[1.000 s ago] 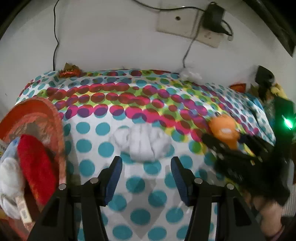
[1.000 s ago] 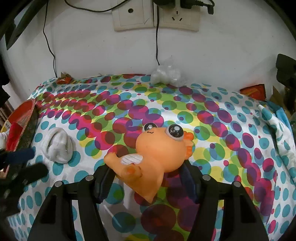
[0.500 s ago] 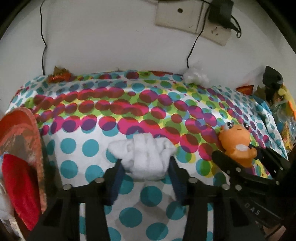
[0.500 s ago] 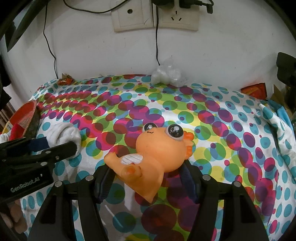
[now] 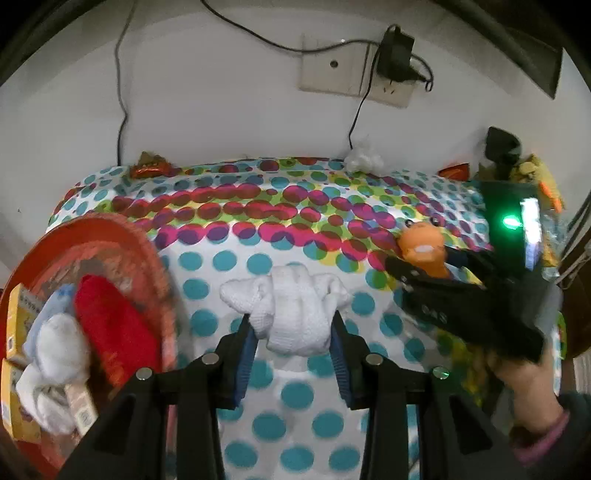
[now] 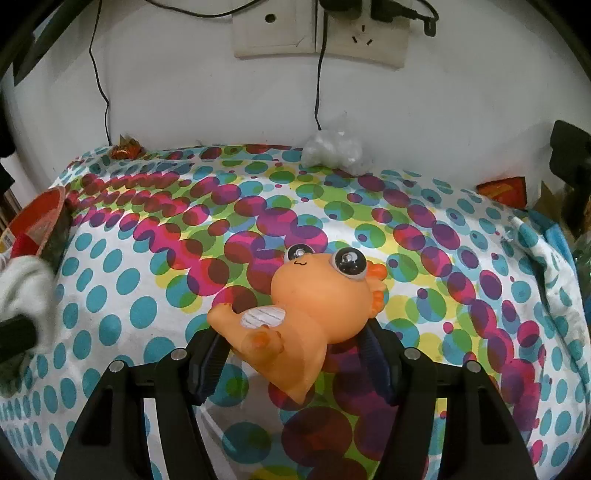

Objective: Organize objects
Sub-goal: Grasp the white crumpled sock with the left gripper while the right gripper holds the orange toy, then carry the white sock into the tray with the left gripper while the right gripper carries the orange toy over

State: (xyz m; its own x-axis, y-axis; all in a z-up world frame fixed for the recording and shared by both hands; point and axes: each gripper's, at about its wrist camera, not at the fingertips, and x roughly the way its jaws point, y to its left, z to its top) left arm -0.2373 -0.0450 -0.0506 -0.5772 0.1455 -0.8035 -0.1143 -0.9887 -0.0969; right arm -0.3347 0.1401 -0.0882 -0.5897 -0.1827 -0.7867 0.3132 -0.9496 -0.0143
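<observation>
My left gripper (image 5: 293, 332) is shut on a white rolled sock bundle (image 5: 291, 306) and holds it above the dotted tablecloth (image 5: 258, 229). A red basket (image 5: 92, 258) at the left holds a red cloth (image 5: 114, 328), white socks (image 5: 51, 354) and small boxes. My right gripper (image 6: 295, 354) is shut on an orange rubber dinosaur toy (image 6: 314, 299); this toy (image 5: 424, 247) also shows at the right of the left wrist view. The sock bundle (image 6: 26, 284) appears blurred at the left edge of the right wrist view.
A white crumpled bag (image 6: 332, 147) lies by the wall under the sockets (image 6: 321, 33). Candy wrappers (image 6: 127, 149) sit at the back left, an orange packet (image 6: 502, 190) at the back right. Cables hang down the wall. Clutter stands beyond the right edge of the table.
My left gripper moved forward around the white sock bundle, shut on it and lifted it toward the basket side. My right gripper kept holding the orange toy, nearly still.
</observation>
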